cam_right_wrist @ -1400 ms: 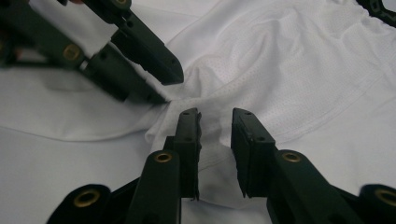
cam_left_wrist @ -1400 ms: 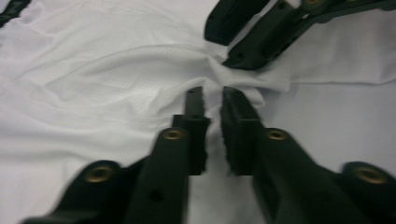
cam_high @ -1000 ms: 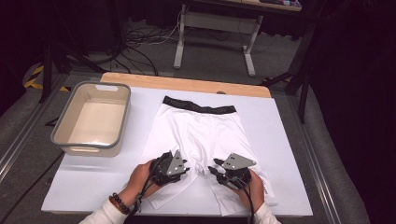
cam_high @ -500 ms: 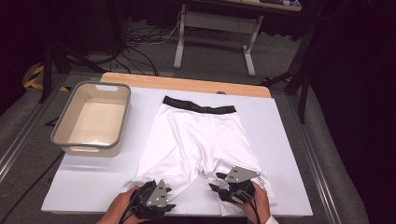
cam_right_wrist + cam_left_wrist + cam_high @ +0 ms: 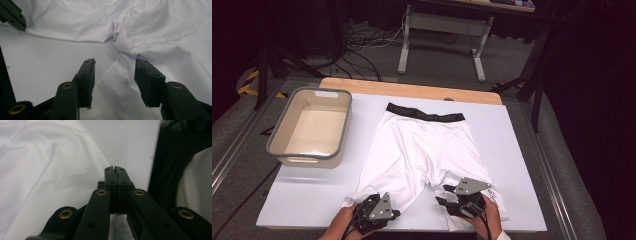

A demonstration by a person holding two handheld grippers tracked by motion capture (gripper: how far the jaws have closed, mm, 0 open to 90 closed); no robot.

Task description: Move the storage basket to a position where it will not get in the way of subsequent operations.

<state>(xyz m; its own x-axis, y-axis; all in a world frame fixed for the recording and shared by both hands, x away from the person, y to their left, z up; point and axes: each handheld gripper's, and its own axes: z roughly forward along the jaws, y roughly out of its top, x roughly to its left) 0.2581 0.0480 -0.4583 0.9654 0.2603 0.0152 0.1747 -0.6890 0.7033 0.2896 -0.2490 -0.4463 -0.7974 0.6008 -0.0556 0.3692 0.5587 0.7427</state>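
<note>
White shorts (image 5: 422, 145) with a black waistband (image 5: 426, 113) lie flat on the white table top, legs toward me. My left gripper (image 5: 396, 214) rests at the hem of the left leg. In the left gripper view its jaws (image 5: 115, 168) have just closed tight, right at the cloth's edge (image 5: 50, 177), pinching it. The same jaw tips (image 5: 12, 16) appear far off in the right gripper view, on the fabric's border. My right gripper (image 5: 441, 202) sits low over the right leg, jaws (image 5: 115, 62) open and apart, with cloth (image 5: 150, 32) lying under and between them.
A grey bin (image 5: 272, 145) with nothing in it stands at the left of the table. The white table top (image 5: 512, 150) shows bare to the right of the shorts. Its near edge runs just under my hands. Desk legs and cables lie beyond the far edge.
My left hand has slid from the middle of the left leg down toward me to its hem. The right hand has stayed almost where it was.
</note>
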